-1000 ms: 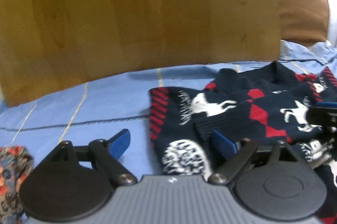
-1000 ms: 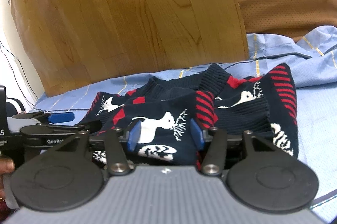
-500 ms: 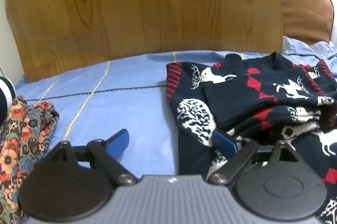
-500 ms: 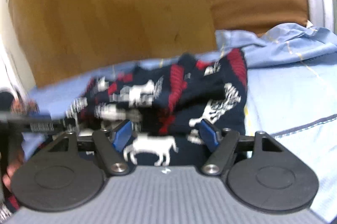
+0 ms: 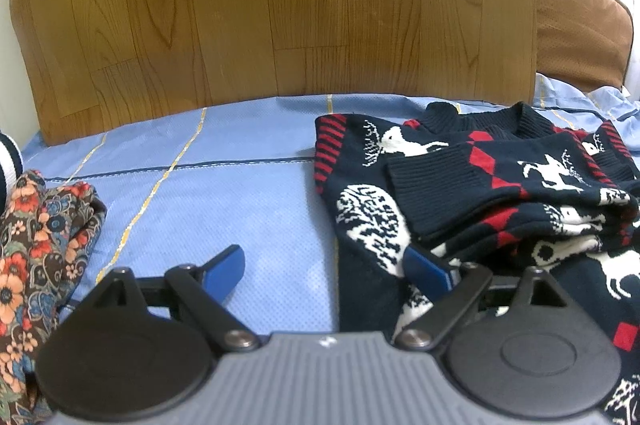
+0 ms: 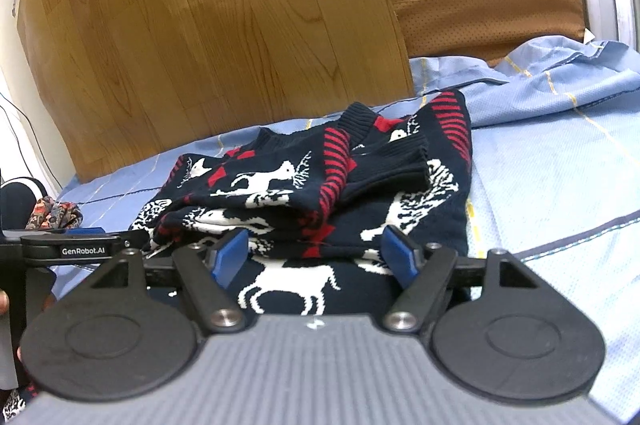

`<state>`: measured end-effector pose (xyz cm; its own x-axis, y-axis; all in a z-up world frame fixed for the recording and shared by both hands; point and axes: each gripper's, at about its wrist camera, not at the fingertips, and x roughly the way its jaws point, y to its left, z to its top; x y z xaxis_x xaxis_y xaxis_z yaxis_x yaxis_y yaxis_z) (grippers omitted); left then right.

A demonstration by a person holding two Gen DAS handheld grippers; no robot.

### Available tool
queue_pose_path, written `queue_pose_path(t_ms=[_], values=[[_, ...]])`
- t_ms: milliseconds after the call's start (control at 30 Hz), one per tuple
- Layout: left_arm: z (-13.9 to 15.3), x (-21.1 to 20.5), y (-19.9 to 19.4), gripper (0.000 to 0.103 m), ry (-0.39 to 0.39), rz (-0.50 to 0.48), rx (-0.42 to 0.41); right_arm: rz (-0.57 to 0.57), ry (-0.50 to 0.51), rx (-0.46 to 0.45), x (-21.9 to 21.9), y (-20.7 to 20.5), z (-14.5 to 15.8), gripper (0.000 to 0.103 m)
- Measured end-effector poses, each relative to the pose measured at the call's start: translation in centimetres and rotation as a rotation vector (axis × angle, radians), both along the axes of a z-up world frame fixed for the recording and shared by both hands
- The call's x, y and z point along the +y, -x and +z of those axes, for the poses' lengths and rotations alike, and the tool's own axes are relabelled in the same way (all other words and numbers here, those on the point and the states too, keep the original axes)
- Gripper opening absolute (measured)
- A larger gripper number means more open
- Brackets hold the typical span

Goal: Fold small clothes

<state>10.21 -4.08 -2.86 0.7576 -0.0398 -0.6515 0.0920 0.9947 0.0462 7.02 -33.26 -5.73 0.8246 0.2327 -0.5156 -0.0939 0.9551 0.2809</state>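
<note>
One navy sweater (image 6: 320, 193) with white deer and red stripes, sleeves folded in, both grippers' jaws released.

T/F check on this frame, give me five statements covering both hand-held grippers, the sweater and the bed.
1. The left hand-held gripper is open, with no cloth pinched between its pads. True.
2. The right hand-held gripper is clamped shut on a sleeve. False: its jaws have just been opening and stand wide, the pads pressing on nothing.
3. The reindeer sweater lies spread out flat. False: its sleeves are folded in over the body.
4. A floral cloth lies on the blue sheet, apart from the sweater. True.
5. The sheet is plain white. False: it is light blue with yellow and dark lines.
</note>
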Motion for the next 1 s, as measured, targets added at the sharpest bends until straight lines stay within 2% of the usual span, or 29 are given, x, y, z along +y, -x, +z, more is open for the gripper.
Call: queue_pose_path(t_ms=[1000], values=[[0.06, 0.00, 0.03, 0.092, -0.011, 0.001, -0.003, -0.003, -0.008, -0.002, 0.07, 0.05, -0.02, 0.077]])
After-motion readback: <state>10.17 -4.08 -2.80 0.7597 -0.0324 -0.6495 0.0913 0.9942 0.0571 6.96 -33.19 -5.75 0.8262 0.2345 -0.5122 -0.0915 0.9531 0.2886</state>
